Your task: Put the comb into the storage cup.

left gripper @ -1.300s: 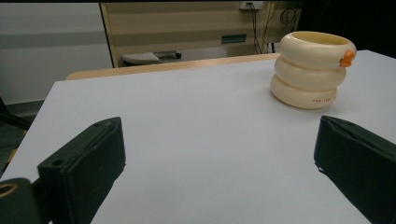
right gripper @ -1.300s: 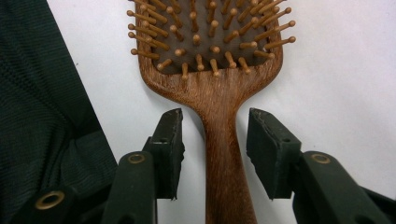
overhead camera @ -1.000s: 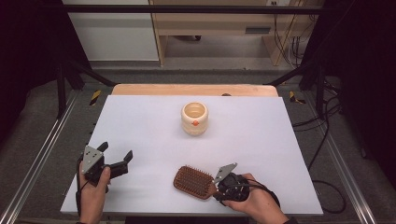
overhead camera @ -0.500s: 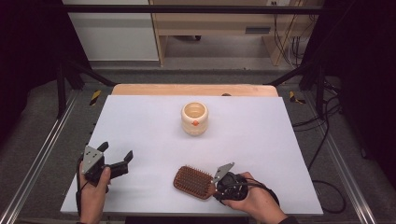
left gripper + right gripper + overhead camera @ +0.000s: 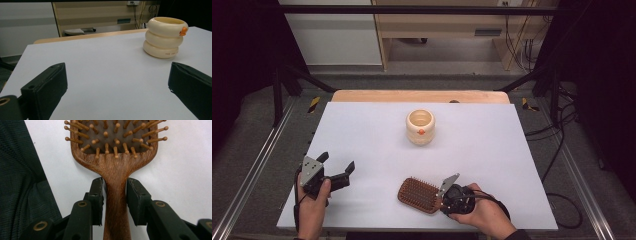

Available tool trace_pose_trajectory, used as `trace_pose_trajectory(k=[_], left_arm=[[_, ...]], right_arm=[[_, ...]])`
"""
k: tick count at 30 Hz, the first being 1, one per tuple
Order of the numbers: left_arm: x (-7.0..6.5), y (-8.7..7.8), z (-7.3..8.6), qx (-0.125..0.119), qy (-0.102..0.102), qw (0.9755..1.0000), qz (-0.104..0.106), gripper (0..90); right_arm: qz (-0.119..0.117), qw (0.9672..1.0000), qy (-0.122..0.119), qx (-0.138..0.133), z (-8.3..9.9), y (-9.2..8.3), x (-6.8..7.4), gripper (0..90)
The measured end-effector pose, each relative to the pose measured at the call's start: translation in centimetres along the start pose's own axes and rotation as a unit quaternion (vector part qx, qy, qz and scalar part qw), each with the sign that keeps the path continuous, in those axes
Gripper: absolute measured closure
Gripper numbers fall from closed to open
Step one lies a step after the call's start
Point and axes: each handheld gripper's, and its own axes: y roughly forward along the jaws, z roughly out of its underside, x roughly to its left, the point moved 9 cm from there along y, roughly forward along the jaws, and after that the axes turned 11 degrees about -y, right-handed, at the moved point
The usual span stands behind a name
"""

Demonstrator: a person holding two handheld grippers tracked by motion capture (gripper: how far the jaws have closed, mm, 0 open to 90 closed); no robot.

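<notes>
Hairbrush (image 5: 116,165) handle is sitting between the two black pads of the right tongs (image 5: 115,200), and in the right gripper view both pads are pressing against the wooden neck just below the bristle head, one on each side. The jaws have just been closing, and they are now clamping on that handle. In the high view the right tongs (image 5: 447,196) are lying low at the near edge of the worktop (image 5: 492,150), wrapped by the person's right hand (image 5: 482,212), with the brush's paddle head (image 5: 418,195) reaching out to the left of them, bristles facing up, flat on the white surface. A dark ribbed cloth is showing along the left side of the right gripper view, beside the brush.

Well apart, toward the near left corner, the left tongs (image 5: 336,165) are resting in the person's left hand (image 5: 312,202), their jaws standing wide apart with nothing between them. In the left gripper view the left tongs (image 5: 117,82) are framing bare worktop, pointing across it toward a cream ringed cup (image 5: 164,37) with a small orange mark at its rim. That cup (image 5: 420,127) is standing upright near the middle of the worktop, farther back than the brush and clear of both tongs.
</notes>
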Motion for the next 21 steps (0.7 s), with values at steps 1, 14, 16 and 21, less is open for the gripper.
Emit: trace_pose_trajectory(k=[1, 14, 16, 21], left_arm=[[-0.02, 0.0, -0.01, 0.0, 0.0, 1.0, 0.0, 2.3], [-0.26, 0.01, 0.06, 0.002, 0.002, 1.0, 0.002, 2.4], [-0.27, -0.04, 0.07, 0.002, 0.002, 1.0, 0.003, 2.4], [-0.25, -0.01, 0.08, 0.002, 0.0, 1.0, 0.003, 2.4]], right_arm=[[-0.001, 1.0, 0.002, 0.002, 0.01, 0.01, 0.0, 67.6], [-0.007, 0.9999, -0.005, 0.006, -0.1, 0.01, 0.01, 72.8], [-0.003, 1.0, -0.005, 0.003, -0.12, -0.08, 0.04, 72.8], [0.005, 0.9998, 0.003, -0.017, -0.63, -0.7, -0.1, 72.8]])
